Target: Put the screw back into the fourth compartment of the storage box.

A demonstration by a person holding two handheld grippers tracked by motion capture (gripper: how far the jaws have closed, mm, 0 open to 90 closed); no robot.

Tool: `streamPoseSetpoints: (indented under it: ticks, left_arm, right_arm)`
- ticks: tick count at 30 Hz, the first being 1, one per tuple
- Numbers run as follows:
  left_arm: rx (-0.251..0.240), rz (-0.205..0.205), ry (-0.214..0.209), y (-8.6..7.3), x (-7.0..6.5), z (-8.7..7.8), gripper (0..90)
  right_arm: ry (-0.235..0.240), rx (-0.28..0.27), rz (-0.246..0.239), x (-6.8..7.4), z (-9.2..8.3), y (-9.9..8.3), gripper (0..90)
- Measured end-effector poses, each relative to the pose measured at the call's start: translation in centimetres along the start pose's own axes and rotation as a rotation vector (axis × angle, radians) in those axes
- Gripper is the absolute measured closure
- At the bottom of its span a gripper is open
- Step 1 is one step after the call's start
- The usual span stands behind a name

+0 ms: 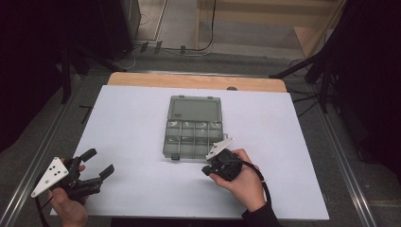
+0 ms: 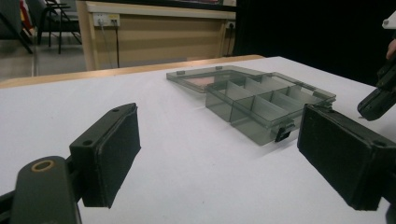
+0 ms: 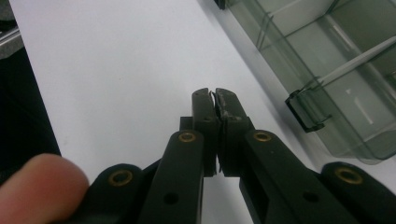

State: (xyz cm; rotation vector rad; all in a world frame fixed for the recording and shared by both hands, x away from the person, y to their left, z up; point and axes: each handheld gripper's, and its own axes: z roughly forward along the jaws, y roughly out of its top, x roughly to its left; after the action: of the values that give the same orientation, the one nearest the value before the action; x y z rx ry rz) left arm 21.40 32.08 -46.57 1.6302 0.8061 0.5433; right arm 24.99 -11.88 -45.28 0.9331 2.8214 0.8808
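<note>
High view: white table (image 1: 132, 142); smoky clear organizer box (image 1: 194, 126) lies open near its middle, lid flat on the far side, tray with dividers toward the person.
Box contents: compartments look bare; can't tell for the small ones.
Box latch: dark clip (image 1: 175, 156) on the near front edge, left corner.
Right gripper (image 1: 206, 170): just beside the box's near right corner, tips pointing left along the front edge, over the table.
Right jaws: pressed together, pads meeting; nothing visibly between them in the right gripper view (image 3: 214, 95).
Right gripper view extra: box front wall and a second latch (image 3: 306, 112) sit to the right of the tips, apart from them.
Left gripper (image 1: 100, 163): near-left part of the table, well apart from the box, tips aimed right.
Left jaws: spread wide, gap bare, in the left gripper view (image 2: 219, 135).
Left gripper view extra: box (image 2: 261, 100) ahead between the pads' sightline; right gripper (image 2: 380, 100) at the right edge.
Hands: one on each gripper, coming in from the near edge.
</note>
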Motion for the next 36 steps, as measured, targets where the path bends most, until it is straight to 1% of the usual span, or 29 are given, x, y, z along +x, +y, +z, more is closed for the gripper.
streamPoseSetpoints:
  ticks: [1, 6, 9, 14, 16, 21, 27, 35, 36]
  left_arm:
    - [-0.001, -0.001, 0.000, 0.0, 0.0, 0.0, 13.3]
    - [-0.001, -0.002, 0.001, 0.0, 0.0, 0.0, 13.3]
    - [-0.002, -0.002, 0.001, 0.0, 0.0, 0.0, 13.3]
    - [-0.003, -0.003, 0.002, 0.0, 0.0, -0.1, 13.3]
    - [-0.002, -0.003, 0.002, 0.0, 0.0, 0.0, 13.3]
    - [-0.003, -0.005, 0.002, 0.0, 0.0, -0.1, 13.3]
    - [-0.004, -0.006, 0.001, 0.0, 0.0, -0.1, 13.3]
    - [-0.004, -0.008, 0.002, 0.0, 0.1, -0.1, 13.3]
    - [-0.003, -0.007, 0.001, 0.0, 0.1, -0.1, 13.3]
  right_arm:
    - [-0.003, -0.007, 0.004, -0.1, -0.3, 0.2, 89.8]
    - [-0.009, -0.014, -0.007, -0.3, -0.8, 0.5, 89.8]
    - [-0.017, -0.021, -0.002, -0.6, -1.3, 0.9, 89.8]
    - [-0.017, -0.027, 0.006, -0.9, -1.6, 1.1, 89.8]
    - [-0.022, -0.031, 0.000, -1.1, -1.9, 1.4, 89.8]
    - [-0.034, -0.034, 0.003, -1.5, -2.5, 1.9, 89.8]
    - [-0.036, -0.043, 0.007, -1.9, -2.8, 2.2, 89.8]
    - [-0.044, -0.052, 0.016, -3.0, -3.1, 2.8, 89.8]
    - [-0.051, -0.056, 0.025, -3.2, -3.2, 3.0, 89.8]
